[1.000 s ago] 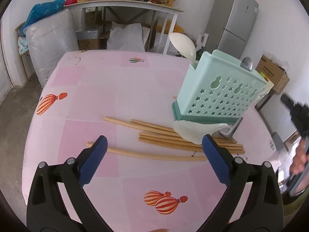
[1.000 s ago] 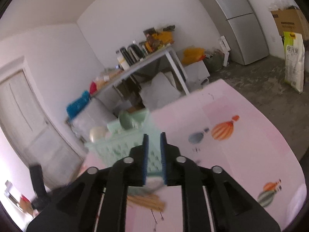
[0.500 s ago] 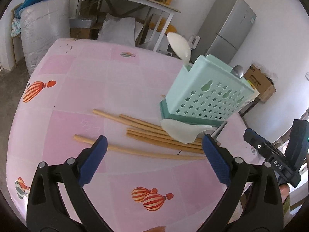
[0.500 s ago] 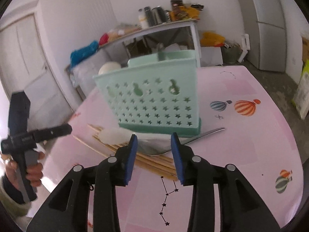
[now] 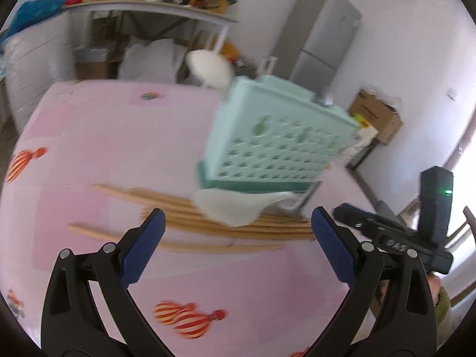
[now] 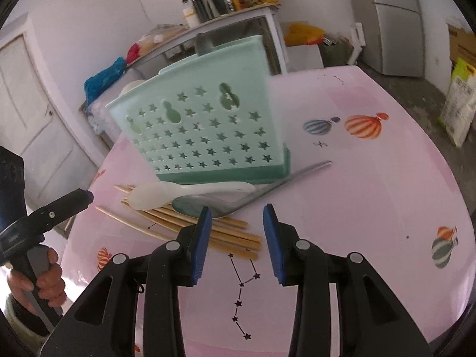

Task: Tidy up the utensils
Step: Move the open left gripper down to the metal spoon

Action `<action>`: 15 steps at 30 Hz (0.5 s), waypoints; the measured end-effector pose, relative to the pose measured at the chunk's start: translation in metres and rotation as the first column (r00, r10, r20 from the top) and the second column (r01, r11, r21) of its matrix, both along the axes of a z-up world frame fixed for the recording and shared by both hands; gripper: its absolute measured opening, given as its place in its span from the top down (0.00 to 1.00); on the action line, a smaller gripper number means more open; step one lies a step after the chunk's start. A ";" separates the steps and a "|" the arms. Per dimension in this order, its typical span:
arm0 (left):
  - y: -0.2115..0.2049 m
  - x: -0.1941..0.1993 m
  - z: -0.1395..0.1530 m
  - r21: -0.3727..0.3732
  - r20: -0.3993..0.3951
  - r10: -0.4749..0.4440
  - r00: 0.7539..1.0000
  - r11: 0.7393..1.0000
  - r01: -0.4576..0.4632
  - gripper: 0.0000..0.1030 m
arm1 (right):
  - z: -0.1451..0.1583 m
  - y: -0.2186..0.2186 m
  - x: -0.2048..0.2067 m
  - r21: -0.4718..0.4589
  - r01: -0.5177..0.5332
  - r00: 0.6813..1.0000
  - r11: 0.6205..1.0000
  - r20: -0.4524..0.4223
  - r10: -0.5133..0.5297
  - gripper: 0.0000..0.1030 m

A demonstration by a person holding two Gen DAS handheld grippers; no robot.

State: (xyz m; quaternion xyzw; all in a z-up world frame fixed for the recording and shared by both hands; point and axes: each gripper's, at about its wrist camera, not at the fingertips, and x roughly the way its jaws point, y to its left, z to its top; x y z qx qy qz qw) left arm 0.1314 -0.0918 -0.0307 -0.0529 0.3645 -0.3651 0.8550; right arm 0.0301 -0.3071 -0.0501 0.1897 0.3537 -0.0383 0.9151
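A mint green utensil basket [image 6: 205,131] with star holes stands on the pink table; it also shows in the left wrist view [image 5: 276,145]. A white spoon [image 5: 211,70] and a metal handle [image 6: 203,43] stand in it. In front of it lie a white plastic spoon [image 6: 178,193], a metal spoon [image 6: 238,199] and several wooden chopsticks [image 6: 214,232]. My right gripper [image 6: 238,238] is open and empty just above the metal spoon and chopsticks. My left gripper [image 5: 235,244] is wide open and empty above the chopsticks [image 5: 208,232].
The pink tablecloth [image 6: 372,208] has balloon prints. Behind stand a cluttered shelf table [image 5: 148,9], a grey fridge [image 5: 321,35] and a cardboard box [image 5: 377,116]. The right gripper's body [image 5: 416,238] shows at the left view's right edge.
My right gripper has opened wider and come down closer to the metal spoon and chopsticks. My left gripper has shifted nearer to the utensils, still wide open.
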 end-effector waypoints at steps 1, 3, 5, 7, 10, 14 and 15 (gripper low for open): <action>-0.006 -0.002 0.001 -0.014 0.007 -0.021 1.000 1.000 0.021 0.08 | 0.000 -0.001 -0.003 0.006 0.008 1.000 1.000 0.001 -0.008 0.65; -0.017 -0.005 0.003 -0.044 0.021 -0.062 0.998 0.997 0.063 0.09 | -0.002 -0.004 -0.005 0.015 0.020 1.000 1.000 0.001 -0.020 0.65; -0.028 -0.006 0.001 -0.070 0.021 -0.109 0.994 0.991 0.110 0.11 | -0.003 -0.006 -0.007 0.026 0.028 1.000 0.999 -0.001 -0.028 0.65; -0.039 -0.005 -0.003 -0.069 0.009 -0.140 0.990 0.988 0.140 0.23 | -0.006 -0.008 -0.008 0.039 0.039 0.999 0.999 -0.007 -0.039 0.65; -0.059 0.002 -0.014 -0.052 -0.033 -0.189 0.981 0.981 0.187 0.37 | -0.007 -0.011 -0.009 0.051 0.048 0.999 0.998 -0.006 -0.048 0.65; -0.082 0.010 -0.030 0.019 -0.062 -0.210 0.976 0.977 0.211 0.48 | -0.008 -0.014 -0.010 0.061 0.055 0.998 0.997 0.003 -0.055 0.65; -0.086 0.012 -0.034 0.033 -0.068 -0.211 0.975 0.976 0.214 0.49 | -0.008 -0.014 -0.011 0.064 0.056 0.998 0.996 0.006 -0.057 0.65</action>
